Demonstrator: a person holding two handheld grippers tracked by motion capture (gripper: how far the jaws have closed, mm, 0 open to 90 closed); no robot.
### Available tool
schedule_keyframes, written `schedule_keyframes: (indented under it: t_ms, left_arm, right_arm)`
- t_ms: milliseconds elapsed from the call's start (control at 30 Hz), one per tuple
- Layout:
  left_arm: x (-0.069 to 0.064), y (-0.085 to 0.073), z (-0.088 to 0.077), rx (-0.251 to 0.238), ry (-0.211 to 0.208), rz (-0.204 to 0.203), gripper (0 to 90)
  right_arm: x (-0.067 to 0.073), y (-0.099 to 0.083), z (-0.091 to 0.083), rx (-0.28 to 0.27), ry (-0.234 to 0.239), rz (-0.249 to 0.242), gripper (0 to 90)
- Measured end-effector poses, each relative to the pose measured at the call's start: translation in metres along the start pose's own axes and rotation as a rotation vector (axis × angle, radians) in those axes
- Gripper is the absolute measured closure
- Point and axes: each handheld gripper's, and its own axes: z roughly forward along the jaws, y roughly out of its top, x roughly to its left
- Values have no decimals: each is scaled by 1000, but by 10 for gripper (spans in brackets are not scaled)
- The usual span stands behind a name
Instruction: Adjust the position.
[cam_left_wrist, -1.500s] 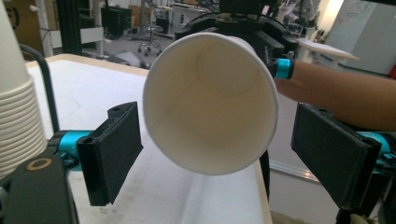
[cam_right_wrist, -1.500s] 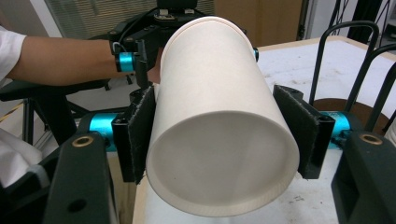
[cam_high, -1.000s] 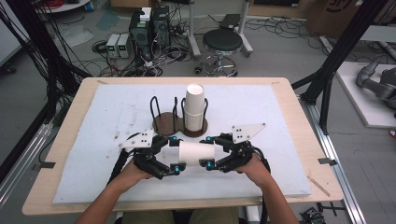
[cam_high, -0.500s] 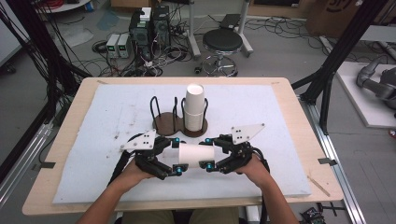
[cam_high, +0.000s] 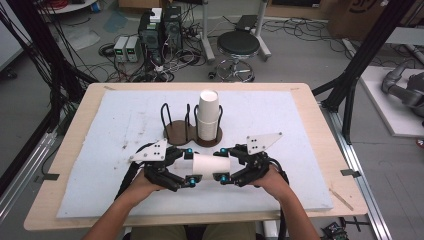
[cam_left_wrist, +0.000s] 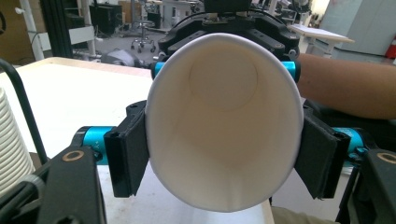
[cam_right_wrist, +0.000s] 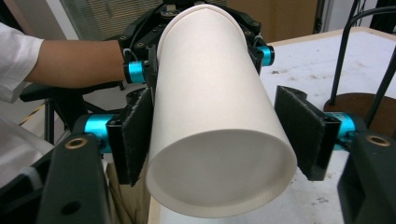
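High view: a light, thin, crushable paper cup (cam_high: 211, 164) lies level above the tabletop (cam_high: 300, 150); my left gripper (cam_high: 189, 167) has just closed on its rim end, my right gripper (cam_high: 222, 164) has just loosened around its base.

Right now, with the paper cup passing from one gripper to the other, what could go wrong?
1. The left gripper presses the paper cup at its rim, and its mouth already looks oval; more squeeze may crease it.
2. The right gripper has just been opening, with a gap at one pad; the cup could tilt or drop.
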Motion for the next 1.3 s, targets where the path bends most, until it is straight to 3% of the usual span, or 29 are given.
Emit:
schedule_keyframes:
  t_ms: [233, 467, 500, 567, 633, 667, 767, 933, 1200, 1300]
  left_arm:
    - [1, 4, 0, 40, 18, 0, 283]
    - [2, 25, -4, 174, 40, 44, 284]
    - [2, 25, -4, 174, 40, 44, 284]
    - [2, 35, -5, 231, 45, 66, 284]
    - [2, 38, -5, 246, 46, 72, 286]
    - [3, 45, -3, 295, 41, 90, 288]
    - [3, 54, 0, 380, 32, 108, 295]
    - [6, 67, 7, 493, 14, 124, 295]
    - [8, 81, 13, 595, 29, 141, 294]
    - [9, 82, 16, 634, 34, 129, 293]
  right_arm:
    - [2, 4, -4, 0, -38, 5, 220]
    - [6, 14, -7, 60, -91, -35, 211]
    - [6, 16, -7, 70, -94, -41, 211]
    - [7, 20, -7, 90, -102, -51, 211]
    - [7, 23, -7, 119, -117, -63, 211]
    - [7, 25, -6, 138, -125, -70, 211]
    - [6, 29, -4, 176, -138, -86, 211]
    - [6, 33, 0, 224, -138, -109, 212]
    - [6, 32, 5, 253, -143, -131, 212]
    - [6, 32, 7, 281, -153, -139, 212]
